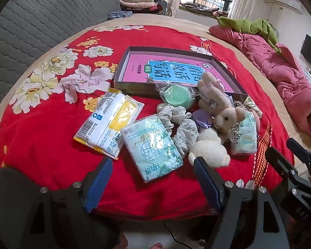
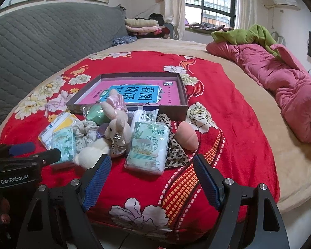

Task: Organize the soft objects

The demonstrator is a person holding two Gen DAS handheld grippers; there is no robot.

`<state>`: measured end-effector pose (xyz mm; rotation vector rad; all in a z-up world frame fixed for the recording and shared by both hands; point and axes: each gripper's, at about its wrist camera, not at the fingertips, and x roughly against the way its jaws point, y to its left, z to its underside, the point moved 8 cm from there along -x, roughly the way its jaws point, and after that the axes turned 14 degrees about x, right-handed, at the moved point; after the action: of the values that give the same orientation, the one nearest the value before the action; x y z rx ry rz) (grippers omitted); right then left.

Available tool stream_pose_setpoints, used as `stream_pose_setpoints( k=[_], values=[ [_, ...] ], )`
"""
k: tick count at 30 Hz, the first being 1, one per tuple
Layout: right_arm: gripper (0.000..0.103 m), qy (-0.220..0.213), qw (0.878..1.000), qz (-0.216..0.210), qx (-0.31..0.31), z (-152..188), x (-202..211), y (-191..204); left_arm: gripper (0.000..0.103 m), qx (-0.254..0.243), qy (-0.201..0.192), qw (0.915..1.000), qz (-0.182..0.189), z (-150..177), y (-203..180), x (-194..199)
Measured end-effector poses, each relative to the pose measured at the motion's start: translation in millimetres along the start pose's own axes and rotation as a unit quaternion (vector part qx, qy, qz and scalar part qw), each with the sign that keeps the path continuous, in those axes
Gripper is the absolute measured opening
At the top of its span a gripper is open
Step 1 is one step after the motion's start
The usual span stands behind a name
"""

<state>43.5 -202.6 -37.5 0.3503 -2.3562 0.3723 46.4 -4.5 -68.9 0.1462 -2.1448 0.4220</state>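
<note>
A pile of soft things lies on the red flowered blanket (image 1: 41, 145) in front of a shallow box (image 1: 134, 87) with a pink book in it. The pile holds a plush rabbit (image 1: 215, 116), a yellow-white tissue pack (image 1: 107, 122), a mint tissue pack (image 1: 151, 145), a second mint pack (image 2: 147, 145), a floral scrunchie (image 1: 180, 124), a green sponge in wrap (image 1: 176, 97), a peach sponge (image 2: 186, 134) and a leopard cloth (image 2: 176, 151). My left gripper (image 1: 153, 178) is open, just short of the first mint pack. My right gripper (image 2: 151, 176) is open, just short of the second mint pack.
A grey quilted headboard (image 1: 31, 20) stands at the left. A rolled pink quilt (image 2: 290, 95) with a green cloth (image 2: 248, 35) lies at the right on the beige bedspread. Folded clothes (image 2: 143, 25) are stacked by the window. The bed's front edge is just under the grippers.
</note>
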Motion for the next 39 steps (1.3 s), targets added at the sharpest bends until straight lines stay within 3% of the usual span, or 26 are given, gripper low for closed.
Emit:
stream_pose_setpoints(
  k=[23, 39],
  values=[
    [0.082, -0.004, 1.000, -0.004, 0.005, -1, 2, 2, 0.079, 0.001, 0.005, 1.0000, 0.008, 1, -2, -1],
    [0.082, -0.003, 1.000, -0.010, 0.005, 0, -6, 4, 0.080, 0.055, 0.046, 0.9974, 0.009, -5, 5, -22]
  ],
)
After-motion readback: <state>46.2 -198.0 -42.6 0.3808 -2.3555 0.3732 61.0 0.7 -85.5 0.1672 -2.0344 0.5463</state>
